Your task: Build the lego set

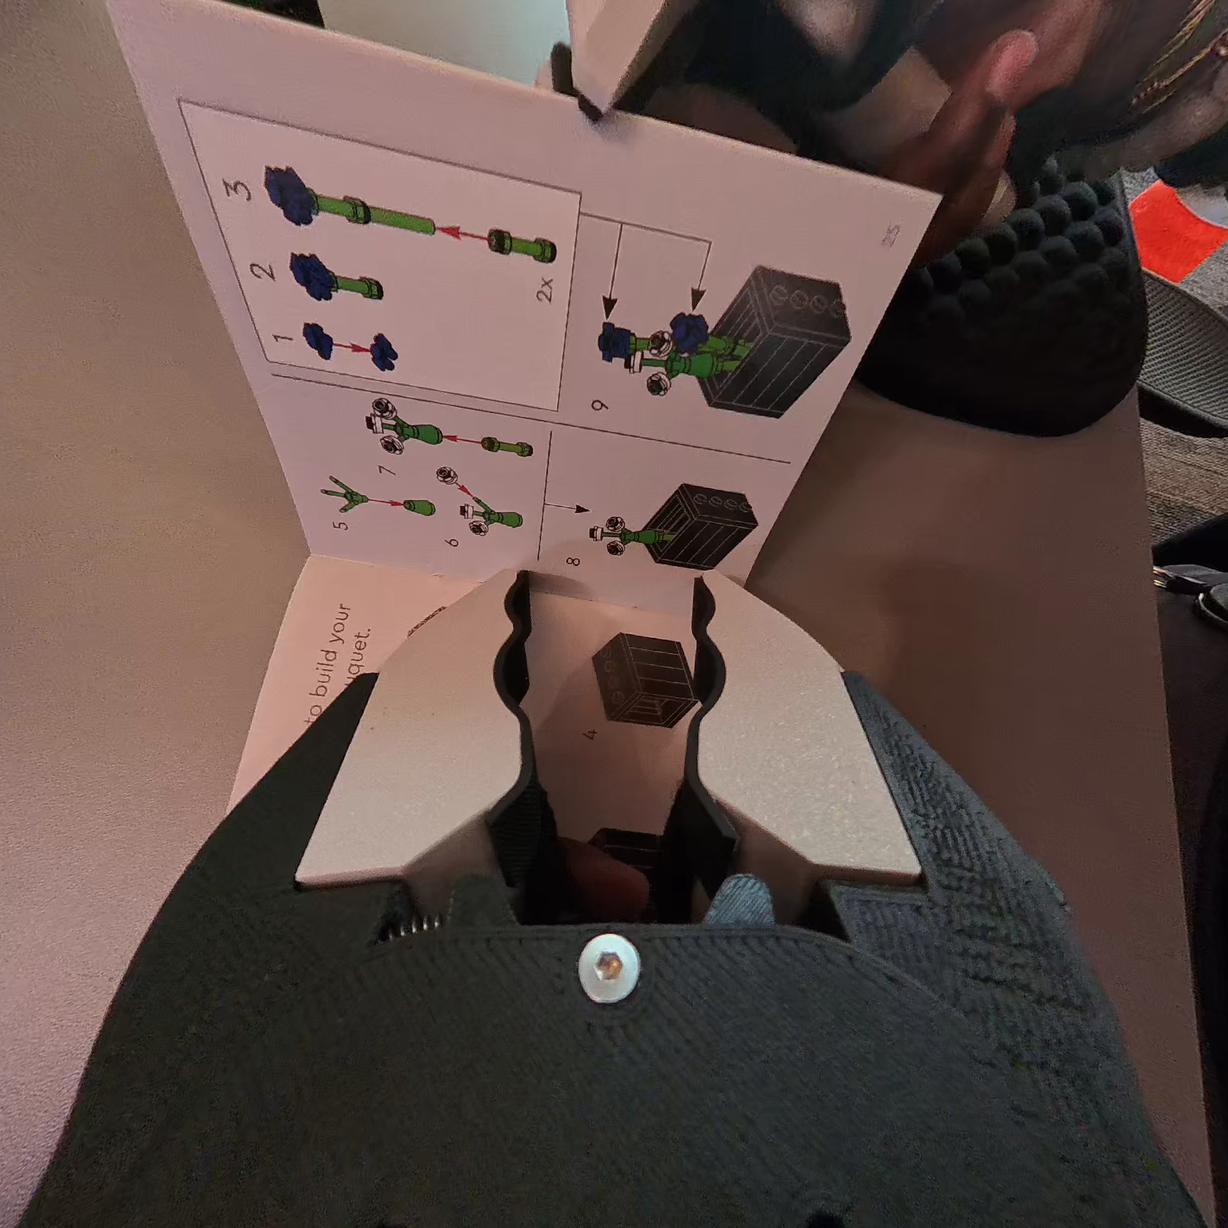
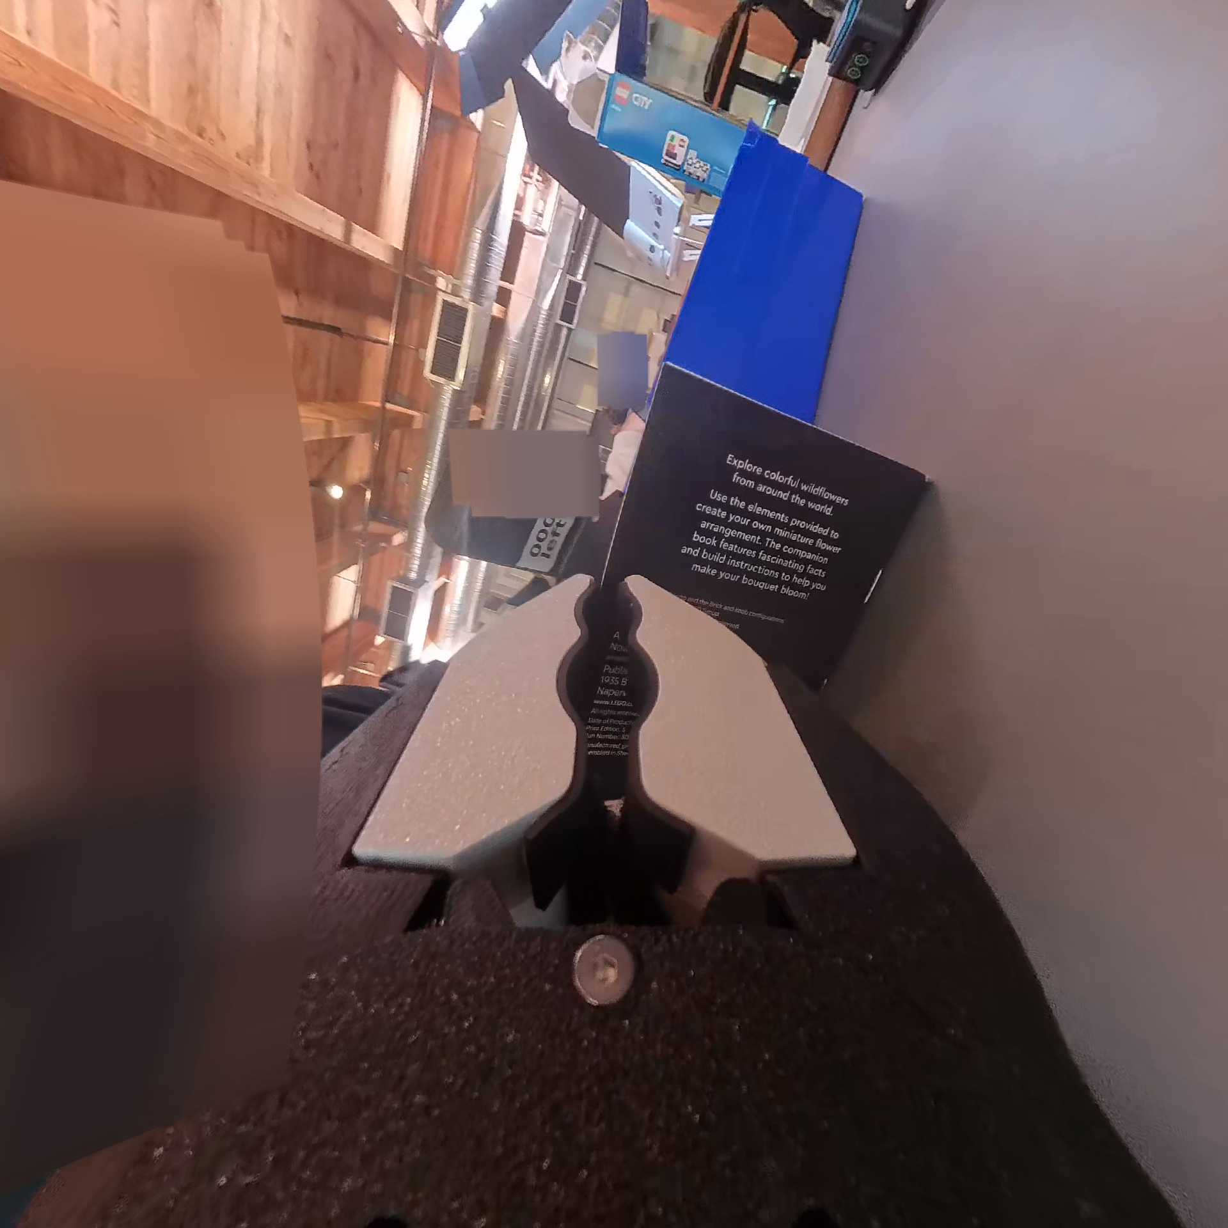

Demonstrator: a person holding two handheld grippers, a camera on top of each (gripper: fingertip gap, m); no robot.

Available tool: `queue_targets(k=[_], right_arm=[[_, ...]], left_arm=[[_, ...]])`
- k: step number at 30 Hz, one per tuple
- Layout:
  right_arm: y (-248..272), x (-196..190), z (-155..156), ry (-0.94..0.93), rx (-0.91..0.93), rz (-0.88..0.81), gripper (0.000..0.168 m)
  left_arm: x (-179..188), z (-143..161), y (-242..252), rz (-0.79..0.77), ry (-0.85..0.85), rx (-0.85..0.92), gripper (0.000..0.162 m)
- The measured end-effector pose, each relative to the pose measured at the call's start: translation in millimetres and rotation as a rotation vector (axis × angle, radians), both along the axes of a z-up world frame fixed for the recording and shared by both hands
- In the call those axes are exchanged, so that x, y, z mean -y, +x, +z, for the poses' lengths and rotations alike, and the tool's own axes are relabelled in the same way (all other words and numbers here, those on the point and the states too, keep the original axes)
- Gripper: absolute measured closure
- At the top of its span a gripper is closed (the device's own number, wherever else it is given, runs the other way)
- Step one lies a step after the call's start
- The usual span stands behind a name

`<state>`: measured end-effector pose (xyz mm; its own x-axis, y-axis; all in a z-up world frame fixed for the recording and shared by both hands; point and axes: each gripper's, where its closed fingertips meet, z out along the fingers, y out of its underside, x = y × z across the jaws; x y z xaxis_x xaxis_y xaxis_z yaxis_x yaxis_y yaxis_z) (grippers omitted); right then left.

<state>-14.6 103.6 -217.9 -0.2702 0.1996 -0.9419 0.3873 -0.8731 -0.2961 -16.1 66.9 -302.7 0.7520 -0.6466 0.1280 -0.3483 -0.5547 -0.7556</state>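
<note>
The instruction booklet (image 1: 531,279) lies open on the beige table (image 1: 133,465). One leaf with pictured build steps stands up from the fold. My left gripper (image 1: 611,585) is open and empty, low over the flat page, its fingertips at the fold. My right gripper (image 1: 598,86) shows at the top of the left wrist view, pinching the raised leaf's top edge. In the right wrist view my right gripper (image 2: 608,585) is shut on that leaf's black outer cover (image 2: 764,531). No loose Lego pieces are in view.
A black bumpy rounded object (image 1: 1010,319) sits on the table right of the booklet. A hand (image 1: 983,133) is behind the raised leaf. A blue box (image 2: 764,279) stands beyond the cover. The table edge runs down the right side, with keys (image 1: 1196,591) beyond it. There is about 9 cm between the tips of the two grippers.
</note>
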Motion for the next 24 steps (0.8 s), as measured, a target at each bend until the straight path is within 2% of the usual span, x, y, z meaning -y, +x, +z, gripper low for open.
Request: queue_targets(k=[14,17,21,24], right_arm=[[-5.0,-2.8,1.5,-0.210,-0.029,-0.009,0.162],[-7.6,1.4,6.4,-0.257,-0.067,0.008,0.168],[-11.1,6.5,2.3,-0.206,-0.040,0.021,0.166],[-8.3,7.9,4.4,-0.161,-0.033,0.029,0.154]], left_arm=[[-2.0,0.7,-2.3,0.019,-0.012,0.021,0.115],[-2.0,0.6,-2.2,0.018,-0.013,0.022,0.115],[-2.0,0.8,-2.3,0.018,-0.014,0.024,0.115],[-1.9,0.8,-2.4,0.018,-0.013,0.023,0.115]])
